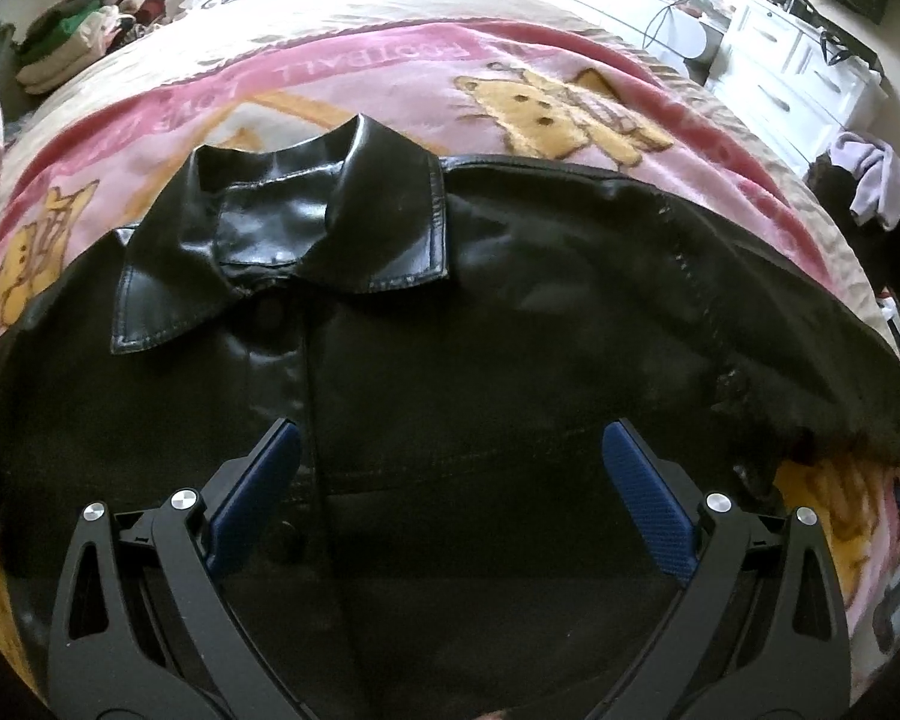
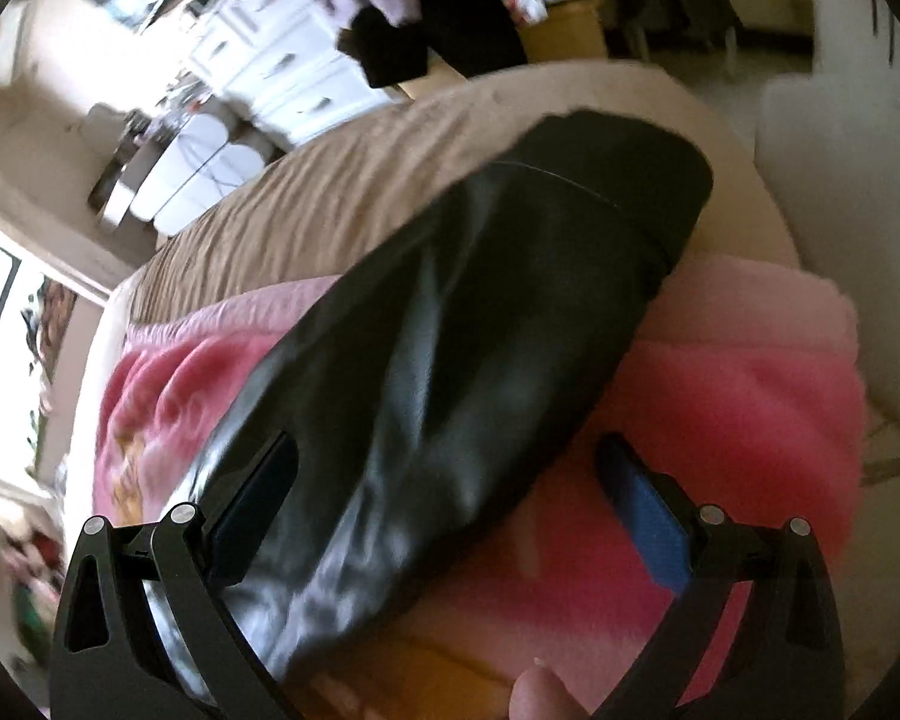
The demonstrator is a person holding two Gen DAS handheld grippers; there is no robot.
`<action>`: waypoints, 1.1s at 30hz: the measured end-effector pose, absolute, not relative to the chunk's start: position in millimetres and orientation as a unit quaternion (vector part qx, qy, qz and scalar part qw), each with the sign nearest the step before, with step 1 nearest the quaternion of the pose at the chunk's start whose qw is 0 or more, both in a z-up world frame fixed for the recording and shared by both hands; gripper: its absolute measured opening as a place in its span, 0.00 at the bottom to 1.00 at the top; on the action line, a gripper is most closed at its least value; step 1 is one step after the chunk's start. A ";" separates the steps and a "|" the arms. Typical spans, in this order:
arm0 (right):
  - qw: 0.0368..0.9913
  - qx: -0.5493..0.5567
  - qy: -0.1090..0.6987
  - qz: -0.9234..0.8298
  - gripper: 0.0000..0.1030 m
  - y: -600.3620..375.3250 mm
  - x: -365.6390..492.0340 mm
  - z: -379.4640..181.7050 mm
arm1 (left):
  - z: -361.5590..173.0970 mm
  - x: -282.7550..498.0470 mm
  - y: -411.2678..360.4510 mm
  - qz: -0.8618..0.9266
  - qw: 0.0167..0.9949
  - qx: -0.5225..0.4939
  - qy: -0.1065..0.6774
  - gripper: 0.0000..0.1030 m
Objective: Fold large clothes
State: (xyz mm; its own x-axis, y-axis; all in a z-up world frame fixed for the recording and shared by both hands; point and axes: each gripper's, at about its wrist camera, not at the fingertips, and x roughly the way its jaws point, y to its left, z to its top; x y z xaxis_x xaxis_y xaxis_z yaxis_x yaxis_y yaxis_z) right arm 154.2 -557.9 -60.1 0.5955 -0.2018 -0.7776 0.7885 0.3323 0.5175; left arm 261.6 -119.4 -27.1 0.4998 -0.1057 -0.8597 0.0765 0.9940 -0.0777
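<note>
Your black faux-leather jacket [image 1: 510, 300] lies front-up, spread flat on the pink cartoon-bear fleece blanket [image 1: 390, 84] covering the bed, collar [image 1: 282, 240] toward 12 o'clock in the left wrist view. One black sleeve [image 2: 480, 312] runs out toward 1 o'clock in the right wrist view, cuff end reaching the tan bedspread [image 2: 342, 180].

Your left gripper [image 1: 450, 480] is released, jaws wide, hovering over the jacket's front panel w/ nothing between the blue pads [image 1: 648, 498]. Your right gripper [image 2: 444, 504] is also released, jaws spread; the sleeve passes near its 9 o'clock finger, but whether it touches is unclear — that view is blurred.

Handling, as a judgement: the material looks glossy and fairly stiff, heavier than cloth, prob. slick against the pads. It should hold a crease line but resist sharp folds and may slide on the fleece. Pinch at stitched edges — the shoulder seam at 2 o'clock of the collar, or the cuff hem — where layers are thick, not mid-panel. Take the sleeve near the cuff w/ the right, and steady the shoulder w/ the left.
</note>
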 end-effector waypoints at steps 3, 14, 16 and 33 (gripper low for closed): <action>0.751 0.510 0.273 -0.317 0.96 -570.2 156.9 -64.4 | -22.8 261.2 -115.8 -0.043 0.867 -0.012 0.496 0.92; 0.776 0.538 0.218 -0.248 0.20 -576.1 166.1 -63.1 | 3.7 256.9 -81.6 -0.021 0.873 -0.014 0.487 0.92; 0.796 0.522 0.210 -0.224 0.12 -569.7 169.4 -52.2 | 8.4 256.4 -76.3 -0.021 0.874 -0.021 0.485 0.92; 0.952 0.259 0.152 0.062 0.07 -413.4 221.4 108.2 | 63.3 243.2 -23.3 -0.048 0.889 -0.083 0.447 0.92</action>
State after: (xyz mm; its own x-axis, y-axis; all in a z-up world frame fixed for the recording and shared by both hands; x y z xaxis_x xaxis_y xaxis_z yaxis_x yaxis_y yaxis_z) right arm 221.4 -413.4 108.2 0.9458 0.1971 -0.2580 -0.0393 0.8583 0.5116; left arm 243.2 -23.3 63.3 0.5959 -0.1593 -0.7871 0.0102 0.9815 -0.1910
